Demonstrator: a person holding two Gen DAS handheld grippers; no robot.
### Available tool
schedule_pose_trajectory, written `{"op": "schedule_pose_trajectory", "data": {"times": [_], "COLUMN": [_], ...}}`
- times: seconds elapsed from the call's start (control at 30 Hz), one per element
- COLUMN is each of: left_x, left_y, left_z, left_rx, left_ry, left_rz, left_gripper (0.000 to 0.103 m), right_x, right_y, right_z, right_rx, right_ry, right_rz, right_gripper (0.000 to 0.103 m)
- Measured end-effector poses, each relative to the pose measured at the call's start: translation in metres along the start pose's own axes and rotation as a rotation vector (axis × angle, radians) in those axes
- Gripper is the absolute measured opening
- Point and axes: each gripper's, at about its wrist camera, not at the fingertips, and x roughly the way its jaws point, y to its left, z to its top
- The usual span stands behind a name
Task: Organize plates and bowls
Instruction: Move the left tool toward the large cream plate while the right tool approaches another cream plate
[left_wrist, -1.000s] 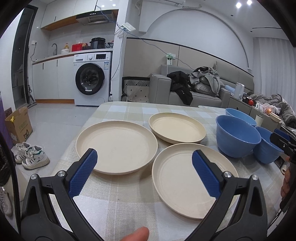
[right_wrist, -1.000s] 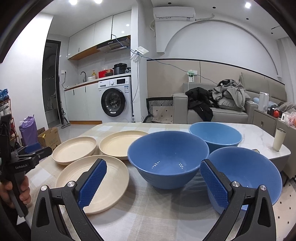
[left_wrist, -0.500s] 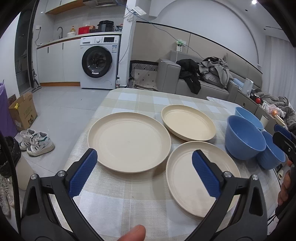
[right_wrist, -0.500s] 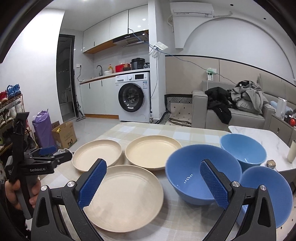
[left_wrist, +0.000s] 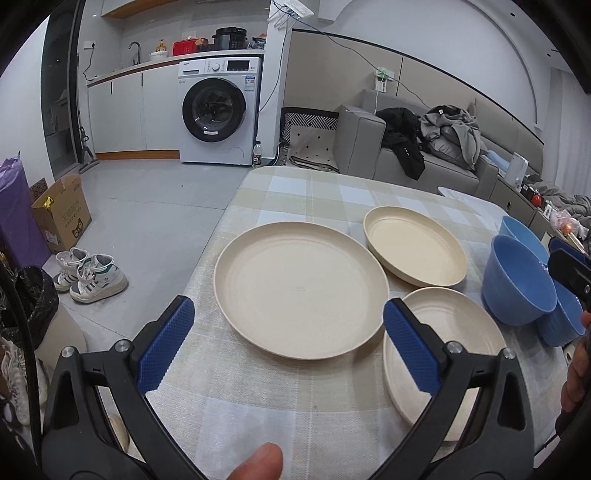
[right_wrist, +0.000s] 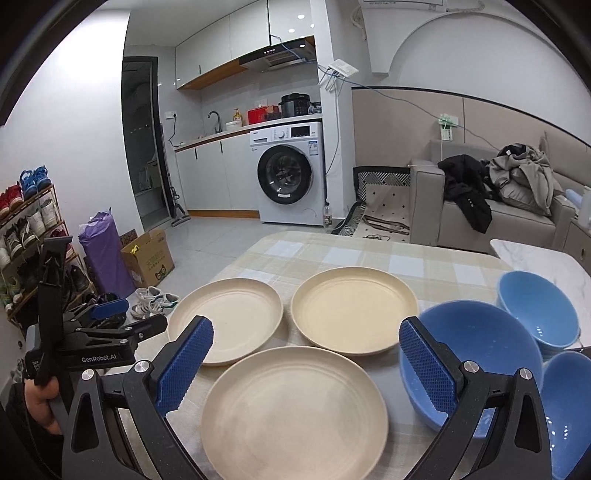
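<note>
Hovering over the table's (left_wrist: 295, 192) near edge, the left gripper (left_wrist: 286, 341) and right gripper (right_wrist: 304, 363) both have jaws spread, empty. Three cream plates (left_wrist: 301, 288) sit by the left edge, three blue bowls (right_wrist: 469, 354) by the right. Plates look stiff, light, smooth; I'd pinch a raised rim.

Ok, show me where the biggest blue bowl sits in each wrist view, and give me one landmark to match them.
Left wrist view: the biggest blue bowl is at the right edge, just right of the near cream plate.
Right wrist view: the bowl is lower right, partly behind the right gripper's right-hand finger.
Shared landmark: the white washing machine behind the table.
</note>
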Motion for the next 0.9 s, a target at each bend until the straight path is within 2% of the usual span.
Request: {"op": "schedule_pose_trajectory", "data": {"times": [0.2,0.57,0.8,0.9], "left_x": [0.018,0.059,0.085,0.098], "left_y": [0.014,0.042,0.054,0.055], "left_z": [0.006,0.017,0.021,0.023], "left_rx": [-0.002,-0.039,-0.066,-0.062], "left_ry": [0.027,0.11,0.142,0.154], "left_rz": [0.036,0.059,0.062,0.086], "left_gripper": [0.102,0.102,0.102,0.102], "right_x": [0.03,0.08,0.118,0.135], "right_y": [0.012,0.019,0.015,0.016], "right_z": [0.008,0.017,0.013,0.009], "right_rx": [-0.003,0.008,0.01,0.002], "right_ry": [0.043,0.095,0.166,0.202], "right_rz": [0.033,0.083,0.104,0.107], "right_gripper": [0.103,0.103,0.103,0.102]}}
